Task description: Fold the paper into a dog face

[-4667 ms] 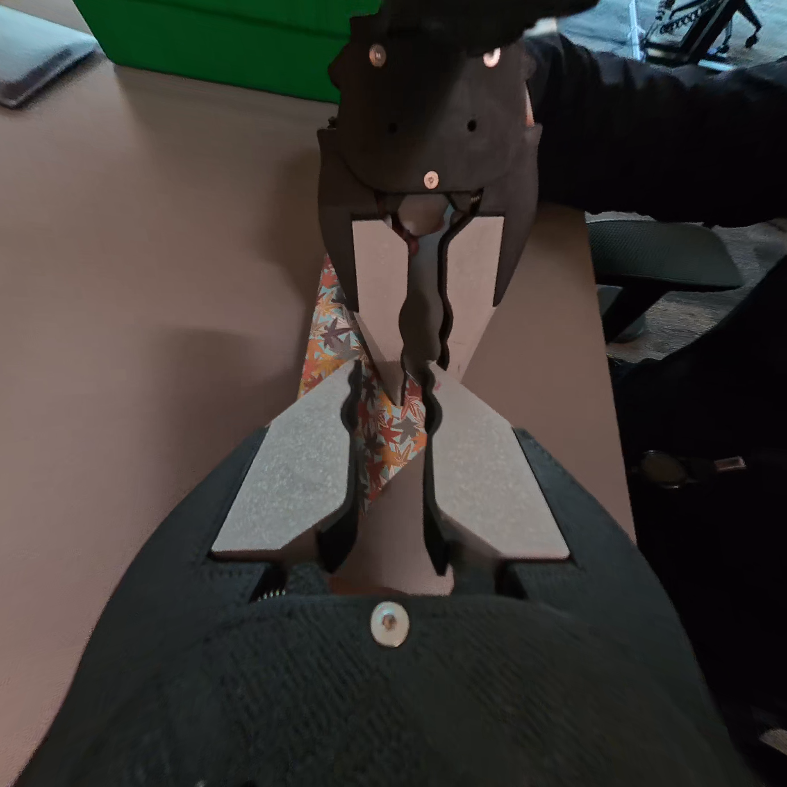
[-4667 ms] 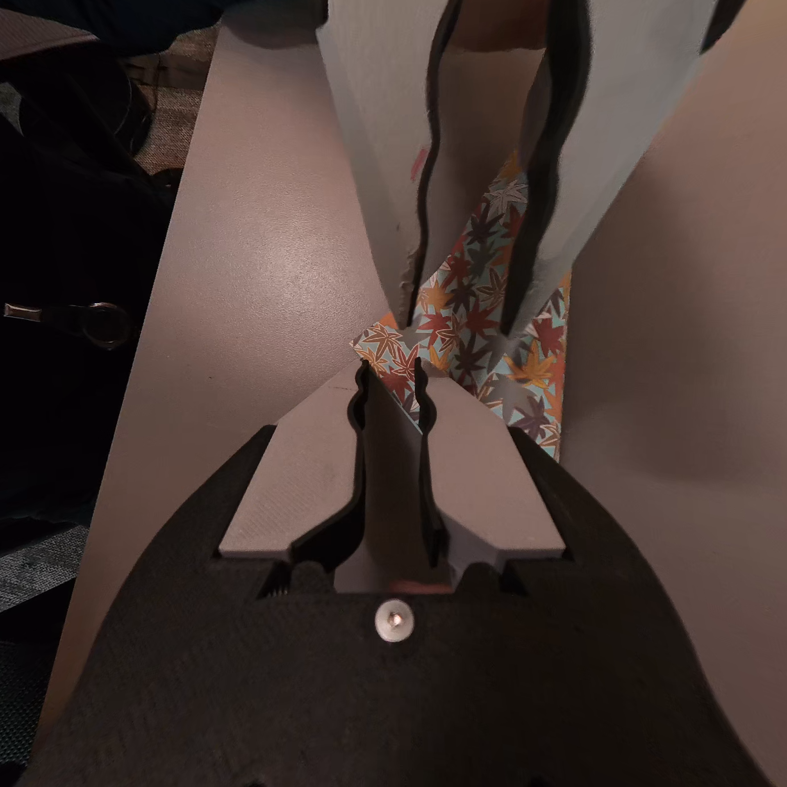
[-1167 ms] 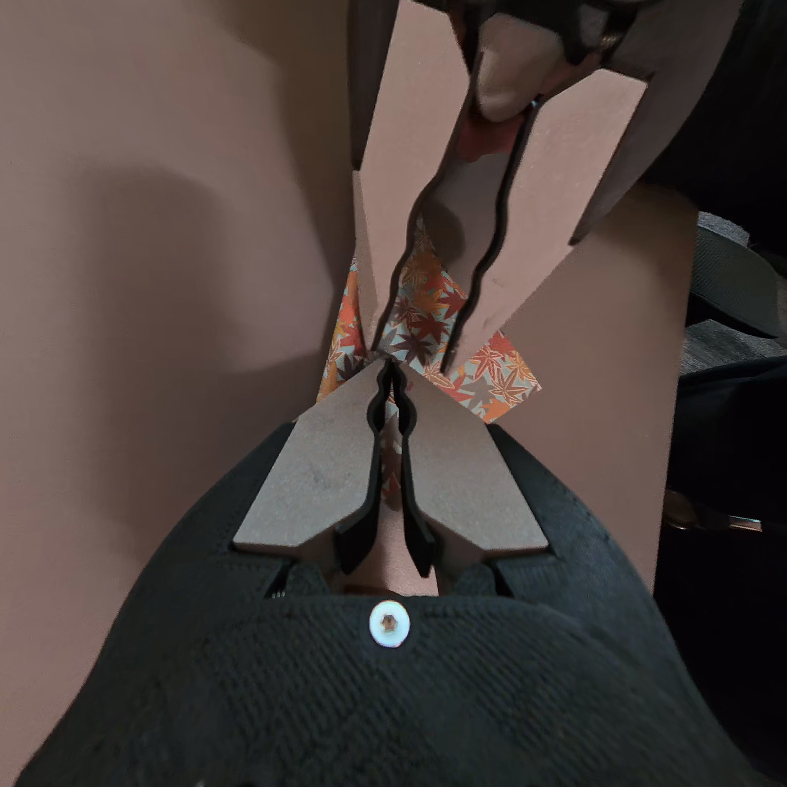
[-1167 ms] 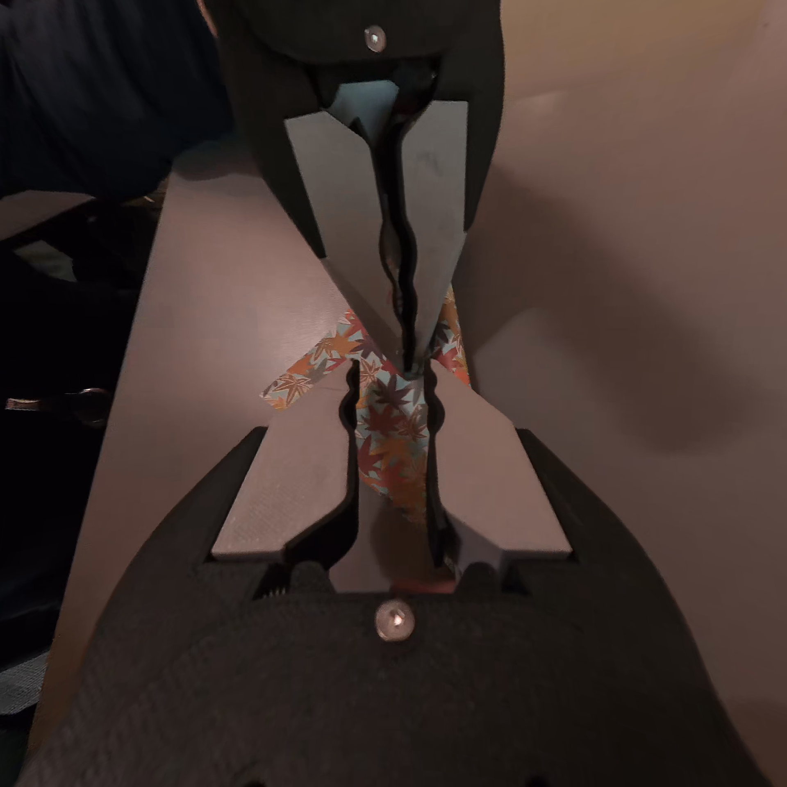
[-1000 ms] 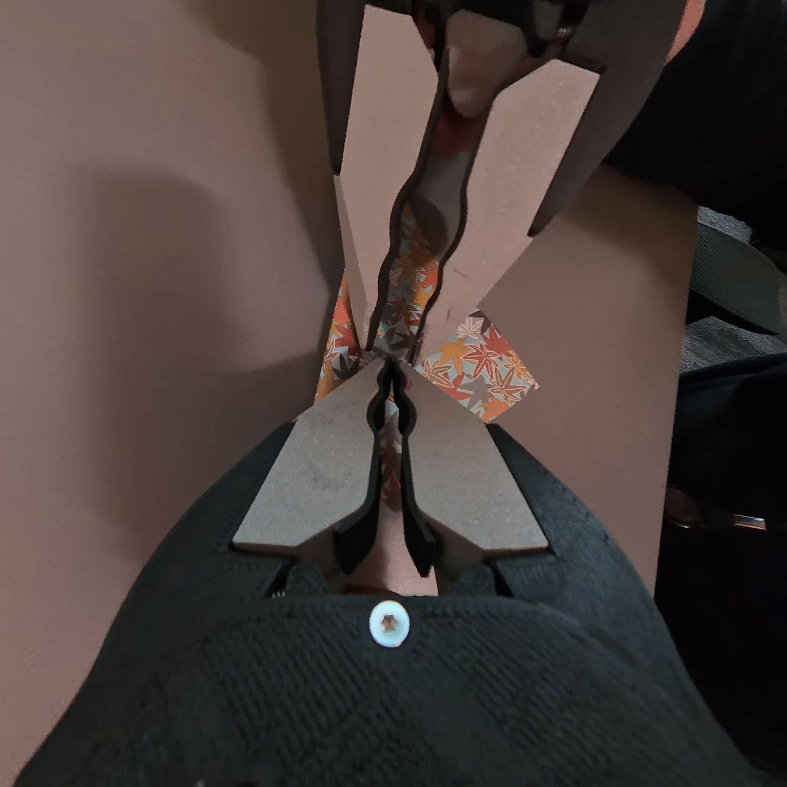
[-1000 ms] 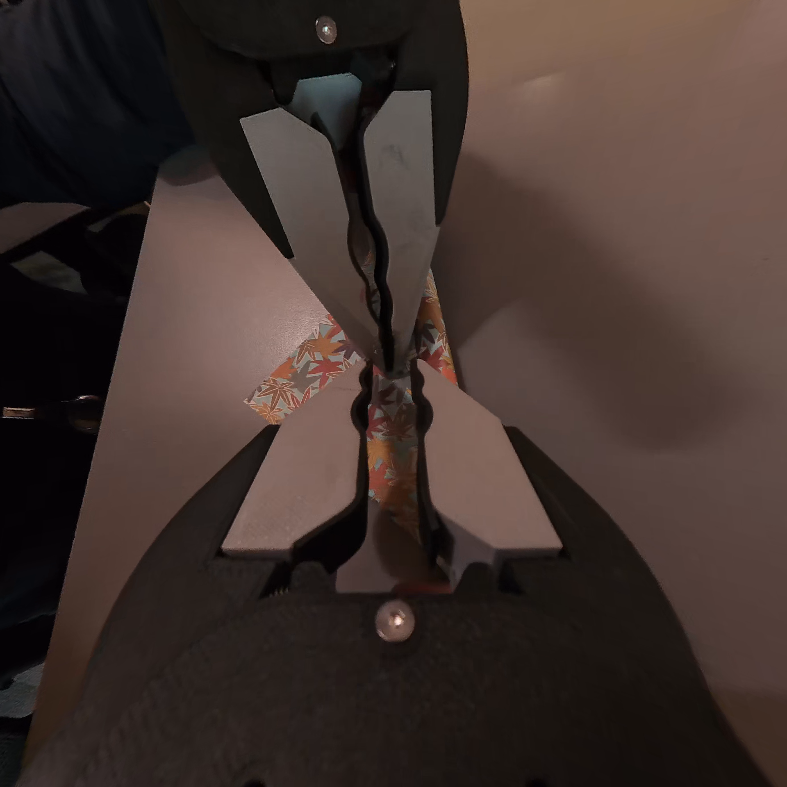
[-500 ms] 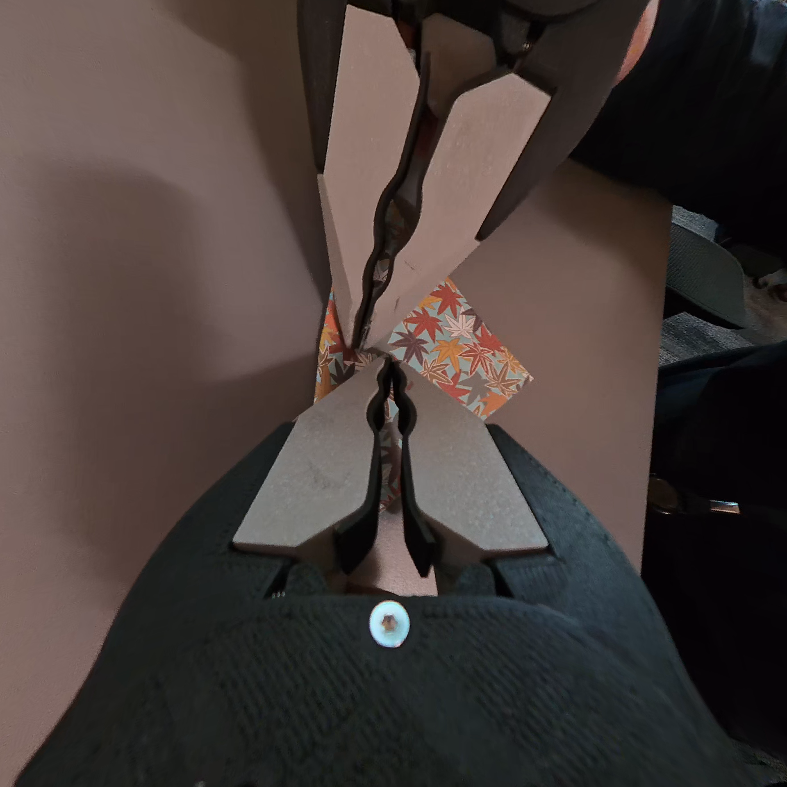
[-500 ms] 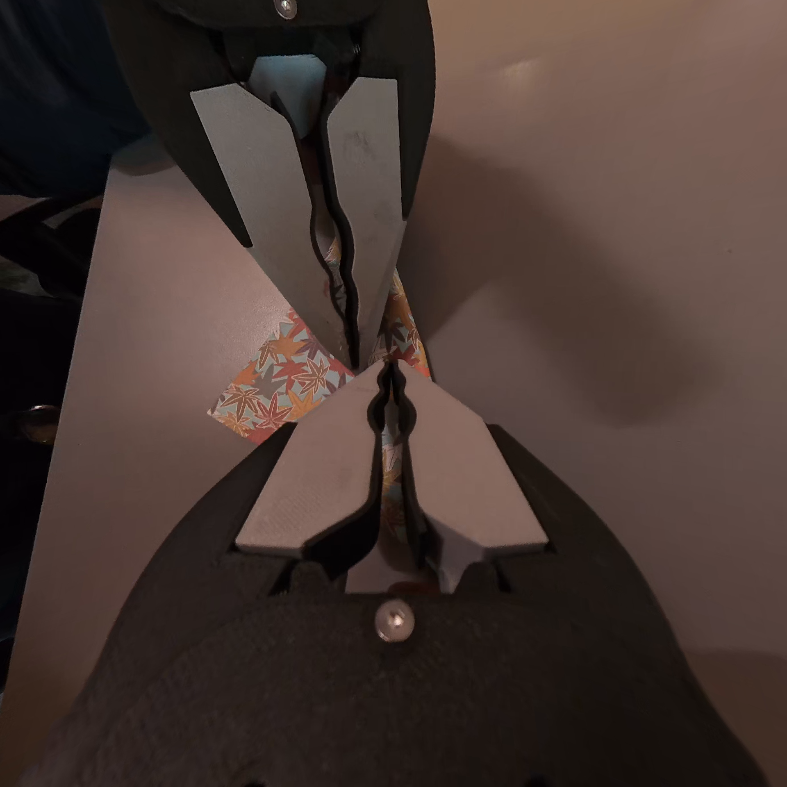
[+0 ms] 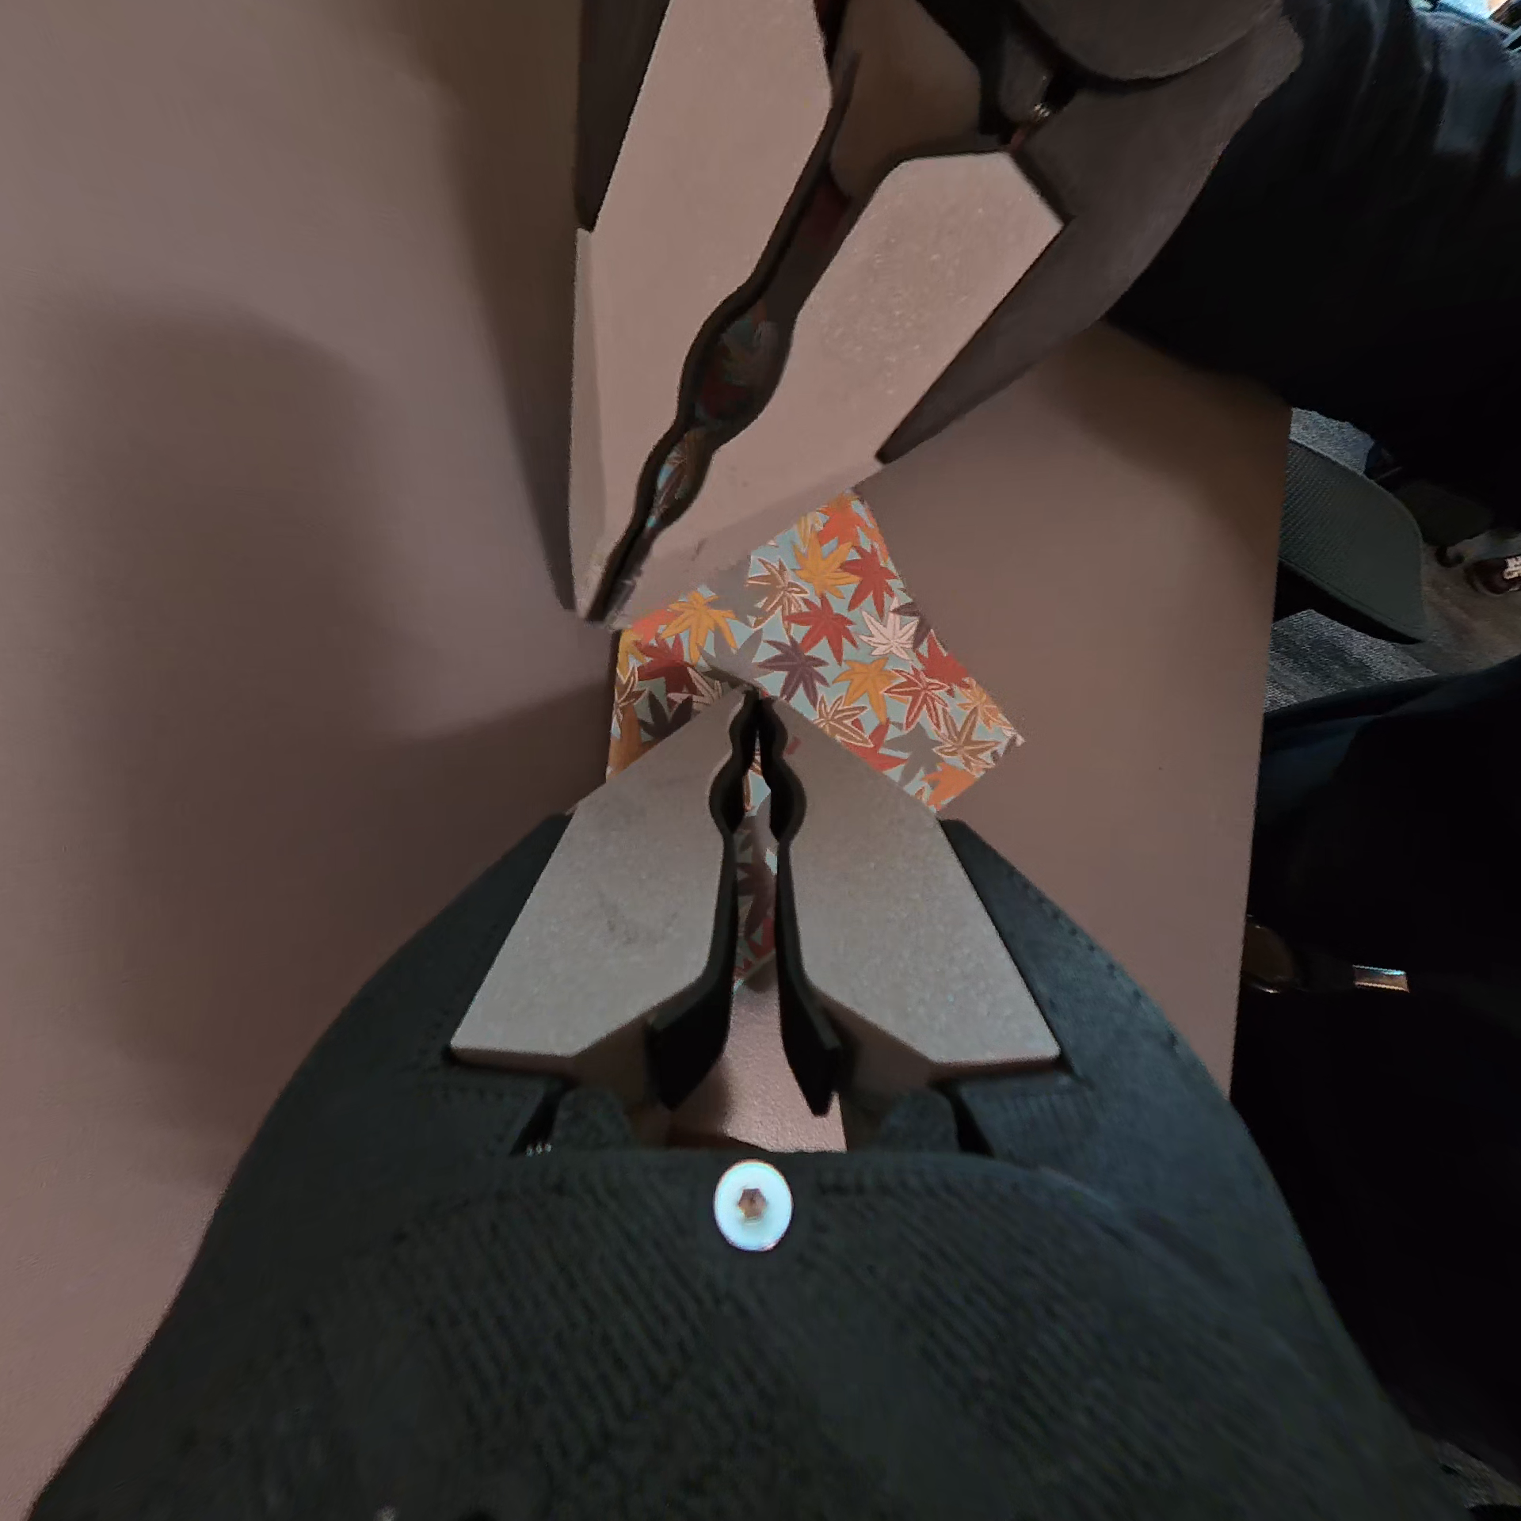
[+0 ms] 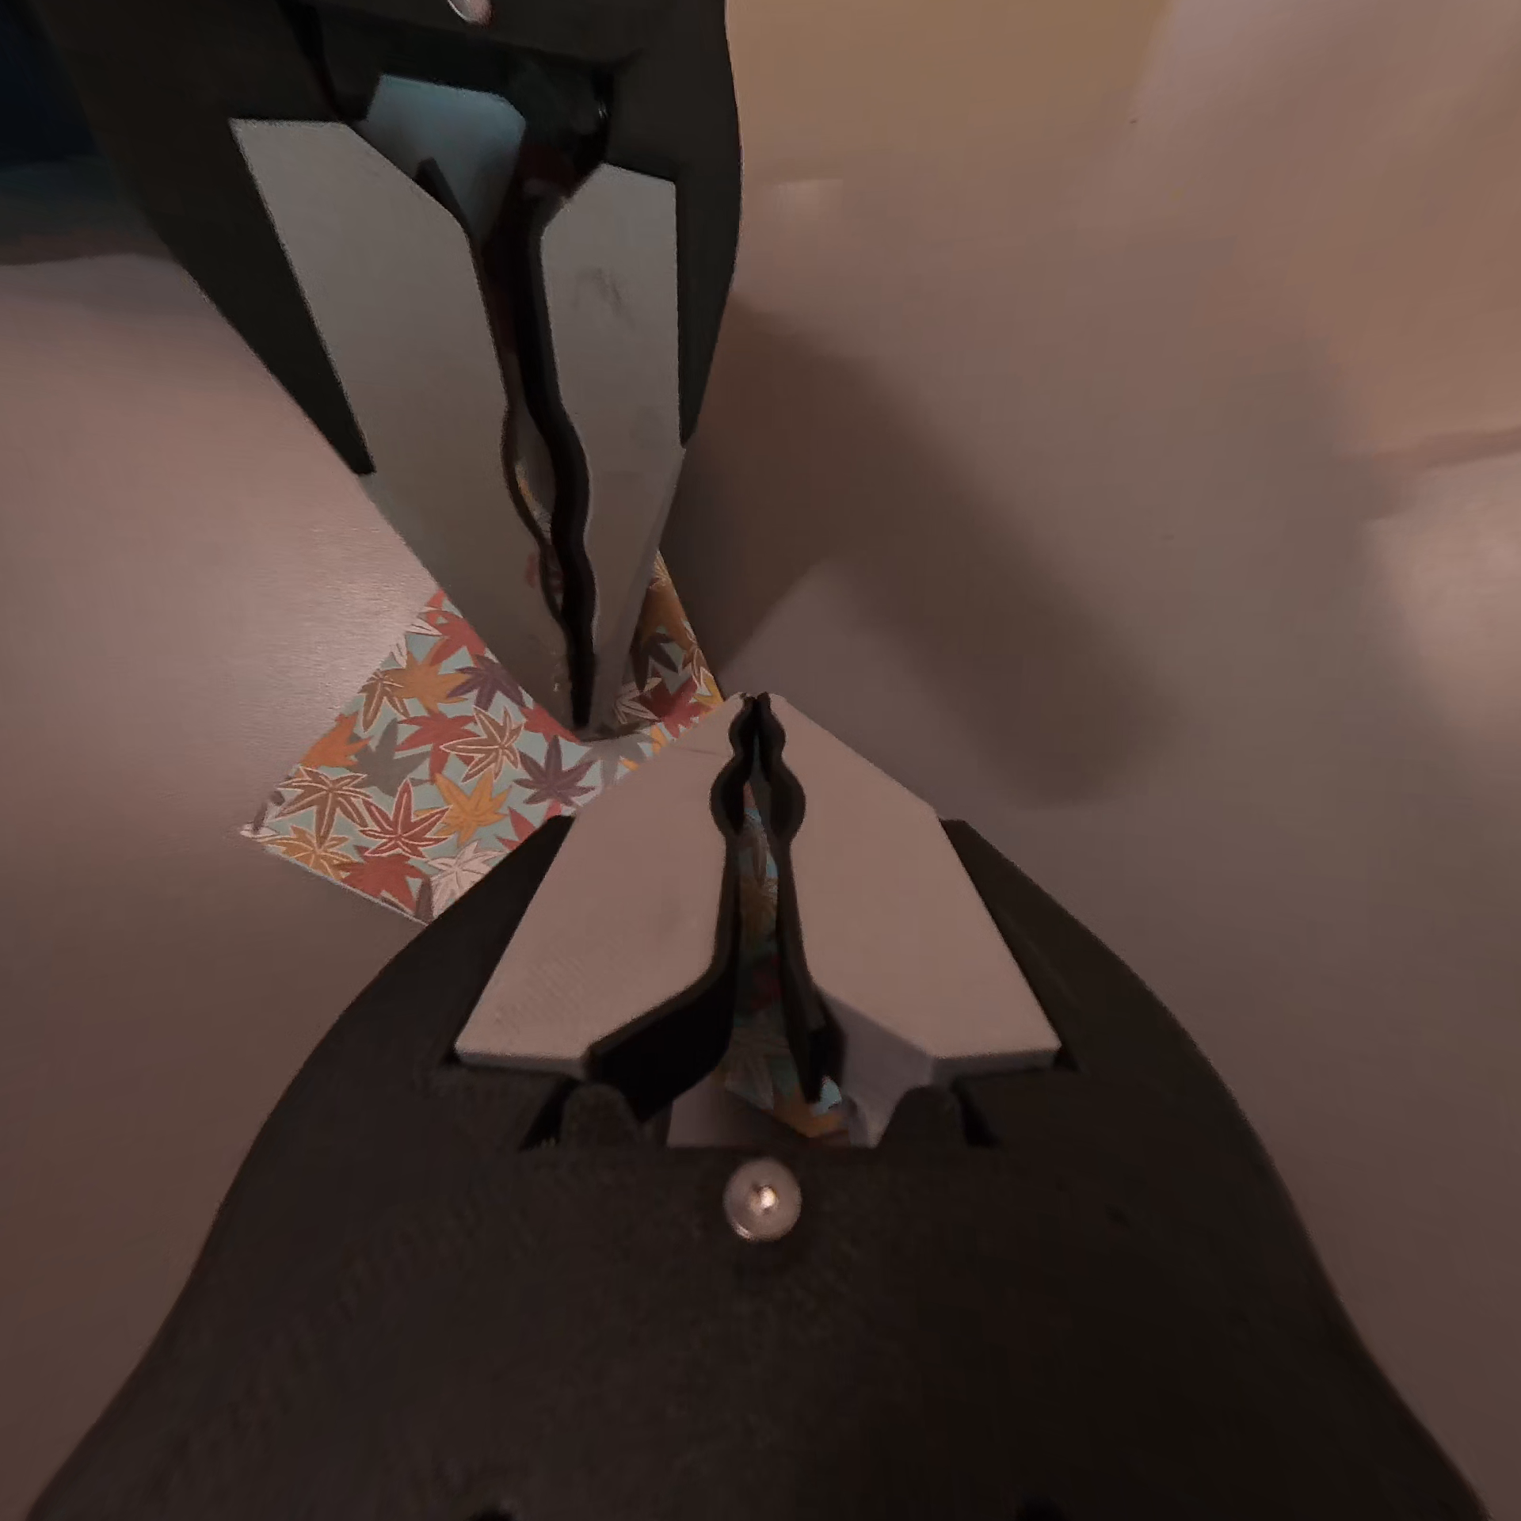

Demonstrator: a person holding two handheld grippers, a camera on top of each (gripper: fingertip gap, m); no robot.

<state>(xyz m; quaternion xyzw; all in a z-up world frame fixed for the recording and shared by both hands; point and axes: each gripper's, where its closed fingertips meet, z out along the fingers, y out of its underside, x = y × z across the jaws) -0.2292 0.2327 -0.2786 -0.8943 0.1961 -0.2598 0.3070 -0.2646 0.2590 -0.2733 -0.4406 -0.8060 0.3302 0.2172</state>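
A folded paper (image 9: 831, 650) printed with orange, red and brown leaves lies flat on the pale table (image 9: 288, 741); it also shows in the right wrist view (image 10: 395, 774). My left gripper (image 9: 753, 708) is shut, its tips resting on the paper near the middle. My right gripper (image 9: 605, 613) comes in from above, shut, with its tips at the paper's left edge. In the right wrist view my right gripper (image 10: 757, 704) sits at the paper's right edge and the left gripper (image 10: 584, 716) stands just left of it. Parts of the paper lie hidden under both grippers.
The table edge (image 9: 1255, 700) runs close to the right of the paper. Beyond it are a grey chair seat (image 9: 1350, 543) and dark floor. A person's dark sleeve (image 9: 1399, 247) is behind the right gripper. Bare table (image 10: 1152, 576) stretches to the other side. One gripper's finger ends stand about 4 centimetres off the other's.
The right gripper's jaws have closed from slightly apart. Its tips have slid across the paper to its edge, uncovering more of the pattern. The left gripper has stayed put.
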